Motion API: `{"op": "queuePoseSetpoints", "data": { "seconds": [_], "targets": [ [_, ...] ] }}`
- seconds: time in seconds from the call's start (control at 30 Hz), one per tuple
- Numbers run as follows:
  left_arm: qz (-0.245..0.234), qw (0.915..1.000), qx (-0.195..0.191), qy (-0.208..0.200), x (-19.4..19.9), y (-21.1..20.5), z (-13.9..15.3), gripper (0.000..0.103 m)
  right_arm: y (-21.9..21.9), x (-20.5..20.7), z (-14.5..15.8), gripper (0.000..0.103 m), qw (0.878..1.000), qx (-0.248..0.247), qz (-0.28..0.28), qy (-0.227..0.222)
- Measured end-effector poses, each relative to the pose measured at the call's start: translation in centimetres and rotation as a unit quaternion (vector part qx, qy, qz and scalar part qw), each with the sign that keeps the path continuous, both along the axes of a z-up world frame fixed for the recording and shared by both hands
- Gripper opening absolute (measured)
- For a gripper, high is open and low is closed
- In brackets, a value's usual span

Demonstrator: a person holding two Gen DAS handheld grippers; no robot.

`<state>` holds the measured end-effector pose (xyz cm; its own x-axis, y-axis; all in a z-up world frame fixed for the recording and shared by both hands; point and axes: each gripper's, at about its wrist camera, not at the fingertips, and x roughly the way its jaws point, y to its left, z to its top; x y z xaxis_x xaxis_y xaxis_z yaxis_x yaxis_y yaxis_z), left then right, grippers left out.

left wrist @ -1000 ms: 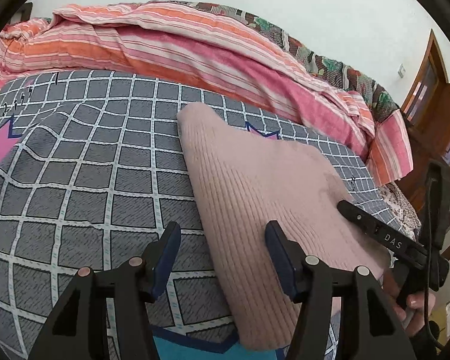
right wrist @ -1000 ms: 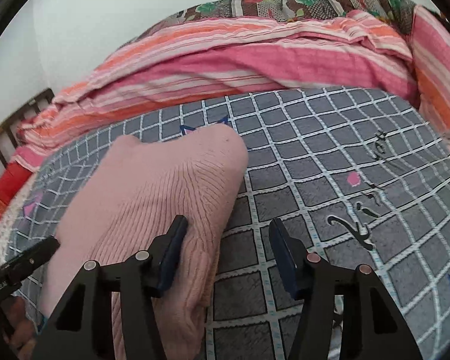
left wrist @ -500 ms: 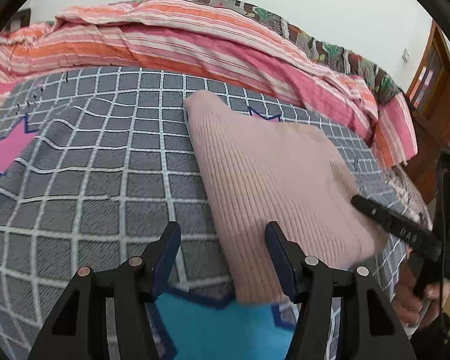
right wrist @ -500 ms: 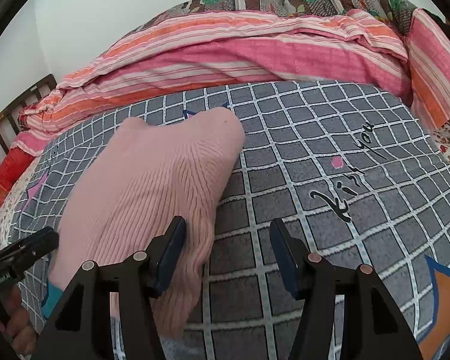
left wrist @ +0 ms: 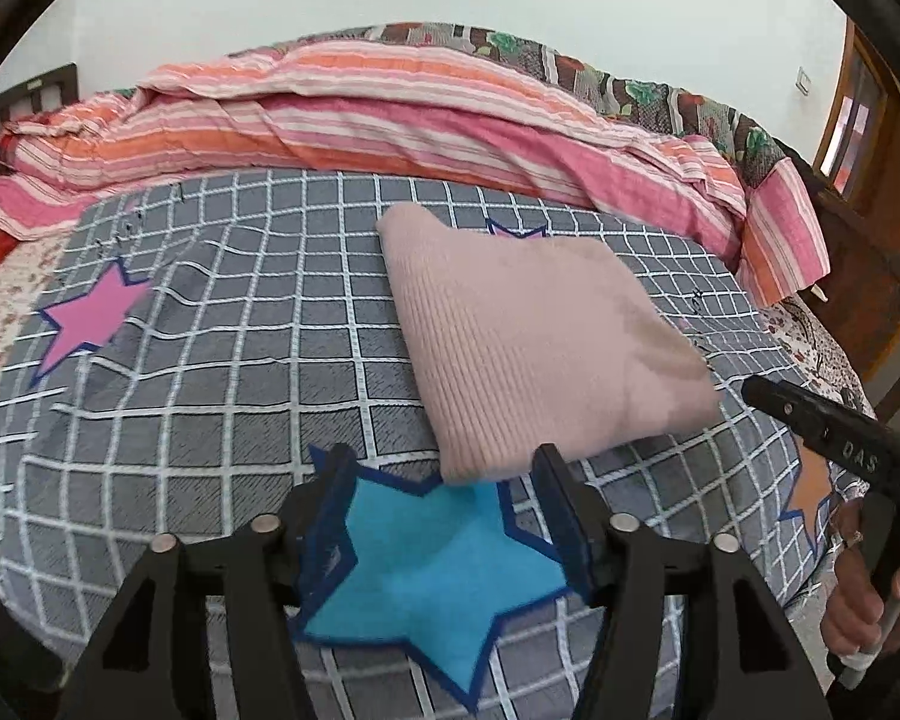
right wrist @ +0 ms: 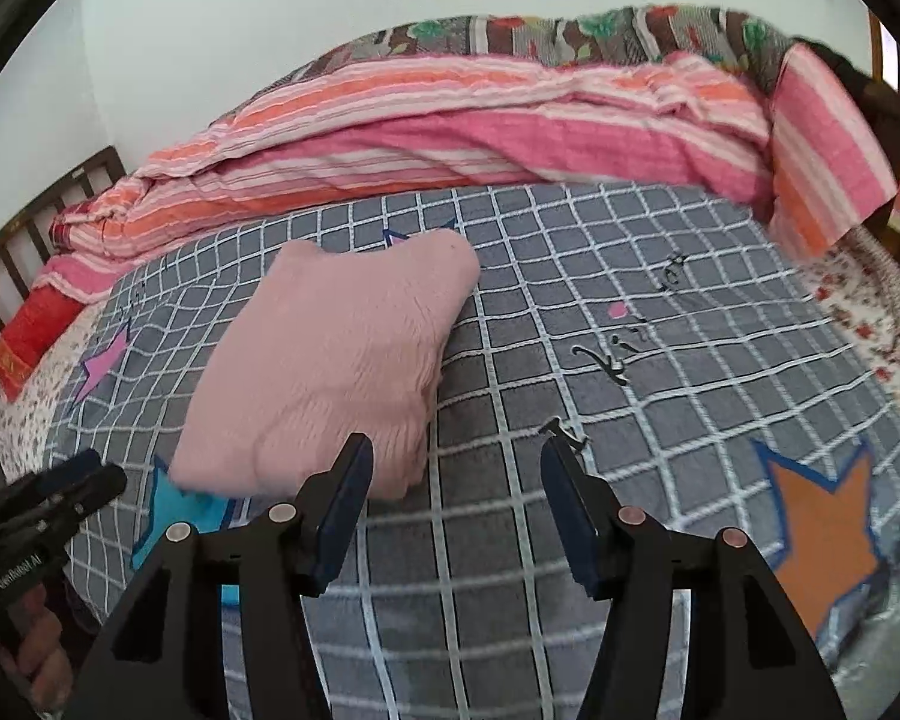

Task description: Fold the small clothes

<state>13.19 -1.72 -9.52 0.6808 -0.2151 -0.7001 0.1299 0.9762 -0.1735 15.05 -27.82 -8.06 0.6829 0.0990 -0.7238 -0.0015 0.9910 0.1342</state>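
A folded pink ribbed knit garment (left wrist: 528, 336) lies flat on the grey checked bedspread (left wrist: 210, 372); the same garment (right wrist: 330, 372) shows in the right wrist view. My left gripper (left wrist: 444, 510) hovers just short of its near edge, above a blue star print, with its jaws opening and nothing between them. My right gripper (right wrist: 456, 498) stands to the right of the garment's near corner, open and empty over bare bedspread (right wrist: 660, 360). Each gripper appears at the edge of the other's view, held by a hand.
A rolled pink and orange striped quilt (left wrist: 390, 120) lies along the far side of the bed against the wall. A dark wooden bed frame (right wrist: 24, 240) stands at the left. A wooden door (left wrist: 870, 120) is at the far right. Star prints mark the bedspread.
Both grippers have pulled back and up from the garment, which now lies farther off and outside both jaws. The blue star print has come into view under the left gripper.
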Motion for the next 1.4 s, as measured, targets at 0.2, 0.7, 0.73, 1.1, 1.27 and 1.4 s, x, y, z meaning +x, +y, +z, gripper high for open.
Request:
{"op": "queuePoseSetpoints", "data": {
  "seconds": [0.2, 0.7, 0.73, 1.1, 1.27, 1.4],
  "targets": [
    [0.017, 0.9992, 0.029, -0.023, -3.1, -0.6, 3.7, 0.075, 0.1, -3.4, 2.6, 0.079, 1.000, -0.004, 0.002, -0.007],
    [0.033, 0.9966, 0.046, -0.060, -7.8, -1.9, 7.9, 0.080, -1.1, -8.6, 6.4, 0.099, 0.999, -0.021, -0.014, -0.044],
    [0.033, 0.9965, 0.048, -0.060, -7.9, -2.0, 7.9, 0.080, -1.2, -8.8, 6.5, 0.099, 0.999, -0.022, -0.014, -0.046],
    [0.037, 0.9963, 0.046, -0.062, -8.2, -2.3, 8.3, 0.080, -1.6, -9.6, 6.8, 0.099, 0.998, -0.028, -0.012, -0.051],
    [0.040, 0.9961, 0.046, -0.063, -8.3, -2.2, 8.4, 0.080, -1.4, -9.8, 7.2, 0.099, 0.998, -0.028, -0.014, -0.056],
    [0.043, 0.9960, 0.044, -0.065, -8.5, -2.0, 8.5, 0.079, -1.3, -10.0, 7.4, 0.099, 0.998, -0.030, -0.016, -0.060]
  ]
}}
